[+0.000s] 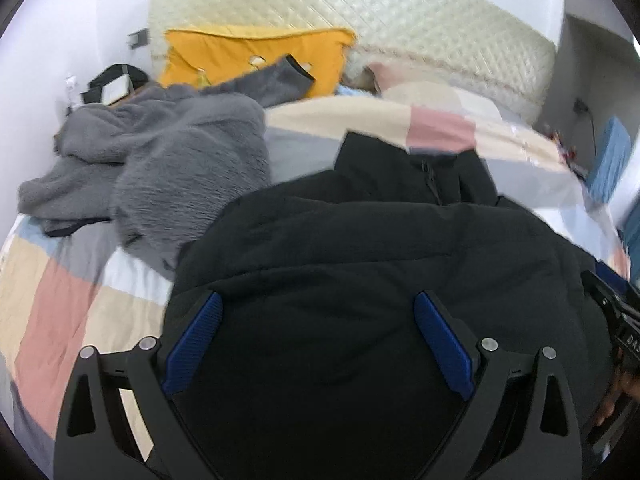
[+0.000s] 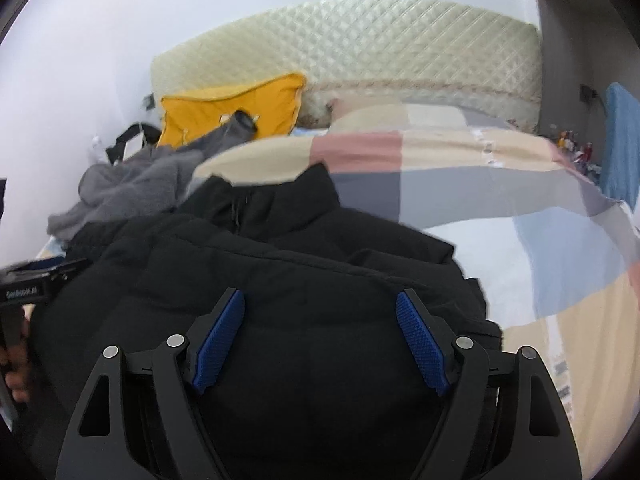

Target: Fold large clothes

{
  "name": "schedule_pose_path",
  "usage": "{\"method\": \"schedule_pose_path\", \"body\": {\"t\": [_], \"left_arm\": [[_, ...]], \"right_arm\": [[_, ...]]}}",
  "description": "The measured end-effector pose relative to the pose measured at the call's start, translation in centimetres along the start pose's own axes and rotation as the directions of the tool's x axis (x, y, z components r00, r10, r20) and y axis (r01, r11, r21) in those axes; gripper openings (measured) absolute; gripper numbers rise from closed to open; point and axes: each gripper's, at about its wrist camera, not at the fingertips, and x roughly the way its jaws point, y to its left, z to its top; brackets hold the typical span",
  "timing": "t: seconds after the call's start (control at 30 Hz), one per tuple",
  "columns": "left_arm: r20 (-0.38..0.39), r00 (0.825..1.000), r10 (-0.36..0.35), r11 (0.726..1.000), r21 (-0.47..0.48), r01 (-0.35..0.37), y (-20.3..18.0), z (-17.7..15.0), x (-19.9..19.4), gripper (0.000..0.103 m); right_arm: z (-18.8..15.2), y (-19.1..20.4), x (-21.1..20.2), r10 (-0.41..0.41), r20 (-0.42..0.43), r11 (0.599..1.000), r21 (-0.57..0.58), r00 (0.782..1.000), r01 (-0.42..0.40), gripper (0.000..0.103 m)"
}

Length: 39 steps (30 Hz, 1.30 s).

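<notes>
A black padded jacket (image 1: 380, 240) lies bunched on the bed, its collar and zip toward the headboard. My left gripper (image 1: 320, 298) hovers over the jacket's near part with its blue pads (image 1: 192, 344) spread wide and nothing pinched between them. In the right wrist view the same jacket (image 2: 280, 280) fills the lower middle. My right gripper (image 2: 320, 294) stands open above it, pads (image 2: 424, 344) clear of the fabric. Each gripper shows at the edge of the other's view: the right one (image 1: 616, 320), the left one (image 2: 28, 284), both held in a hand.
A grey fleece garment (image 1: 180, 152) is heaped to the left of the jacket, one sleeve over a yellow pillow (image 1: 248, 56). The patchwork bedspread (image 1: 52, 300) lies underneath. A quilted cream headboard (image 1: 400, 32) stands behind, a black bag (image 1: 116, 80) far left, a blue object (image 1: 608, 160) right.
</notes>
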Motion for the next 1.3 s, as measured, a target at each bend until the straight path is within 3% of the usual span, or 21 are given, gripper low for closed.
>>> {"method": "schedule_pose_path", "body": {"t": [0.2,0.33,0.53,0.7,0.8,0.9,1.03,1.1,1.17,1.3], "left_arm": [[0.01,1.0,0.022,1.0,-0.01,-0.022,-0.1,-0.1,2.2,0.097],[-0.032,0.999,0.018,1.0,-0.01,-0.018,-0.5,0.2,3.8,0.1],[-0.08,0.996,0.043,0.999,-0.015,-0.044,0.0,1.0,2.1,0.1],[-0.031,0.999,0.039,0.999,-0.01,-0.04,0.6,1.4,-3.6,0.1],[0.012,0.999,0.037,0.999,-0.016,-0.037,1.1,2.3,-8.7,0.1],[0.048,0.999,-0.014,0.998,-0.064,0.017,2.1,3.0,-14.4,0.101],[0.009,1.0,-0.016,0.999,-0.05,0.017,2.6,4.1,-20.9,0.1],[0.051,0.998,-0.045,0.998,-0.035,0.046,3.1,4.7,-25.6,0.1],[0.077,0.997,-0.027,0.999,-0.027,0.03,3.6,5.1,-29.2,0.101],[0.075,0.997,-0.011,0.999,-0.029,0.013,4.9,4.6,-35.1,0.101]], "right_arm": [[-0.6,0.0,3.0,0.03,-0.051,1.0,0.011,0.998,-0.029,0.079],[-1.2,0.9,3.7,-0.032,-0.016,0.998,-0.056,0.999,0.031,0.079],[-0.7,0.9,3.0,-0.03,-0.093,0.997,-0.071,0.995,0.023,0.08],[0.1,0.8,-3.0,0.024,-0.057,1.0,-0.014,0.998,-0.025,0.08],[0.8,1.7,-7.3,0.013,-0.016,0.999,-0.041,1.0,-0.014,0.08],[1.3,2.8,-12.3,0.021,0.026,0.999,-0.039,0.999,-0.02,0.08],[1.5,4.2,-19.0,0.017,0.075,0.999,-0.029,0.997,-0.015,0.082],[1.5,5.1,-22.7,0.033,0.096,0.998,-0.05,0.995,-0.028,0.082],[1.5,5.7,-26.1,0.052,0.121,0.997,-0.066,0.991,-0.044,0.082],[1.2,6.3,-32.4,0.077,0.113,0.992,-0.11,0.991,-0.065,0.082]]}}
